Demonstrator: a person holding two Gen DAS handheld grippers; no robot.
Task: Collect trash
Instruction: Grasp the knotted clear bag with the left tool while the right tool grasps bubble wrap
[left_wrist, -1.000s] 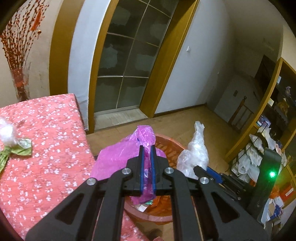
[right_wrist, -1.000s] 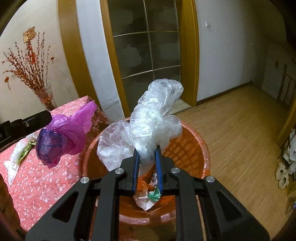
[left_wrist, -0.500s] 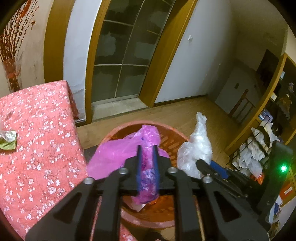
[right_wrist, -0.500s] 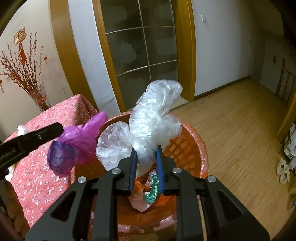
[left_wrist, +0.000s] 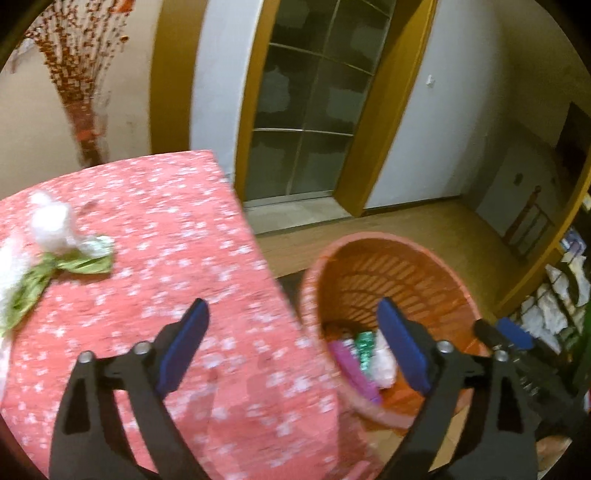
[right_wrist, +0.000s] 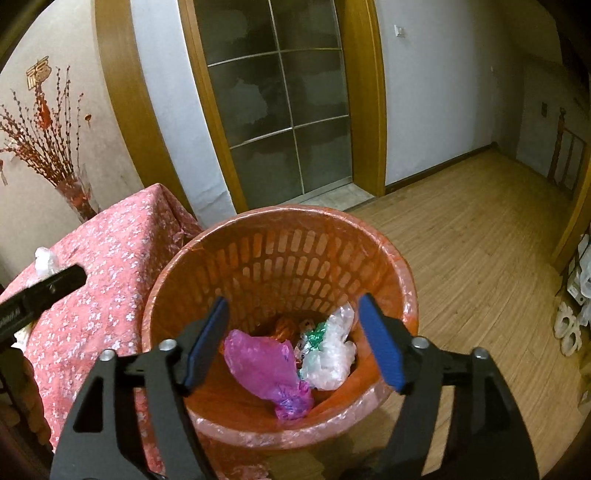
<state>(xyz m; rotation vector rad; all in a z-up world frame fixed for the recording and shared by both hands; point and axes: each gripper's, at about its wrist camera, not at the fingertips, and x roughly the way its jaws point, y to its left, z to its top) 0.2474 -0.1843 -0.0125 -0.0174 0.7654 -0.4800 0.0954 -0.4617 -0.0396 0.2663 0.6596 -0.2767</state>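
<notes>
Both hand-held grippers just opened wide, empty; right view alone shows pink bag (right_wrist: 269, 369) in basket (right_wrist: 402, 269); left blurred, maybe tissue (left_wrist: 51, 225).

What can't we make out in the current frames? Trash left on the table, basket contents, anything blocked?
- Trash on the table, left wrist view: the white wad and green scrap are motion-blurred; more white is cut off at the left edge.
- Basket bottom, right wrist view: the purple bag and clear bag cover items beneath.
- Left tool and right tool, both open, mask the near foreground.
</notes>
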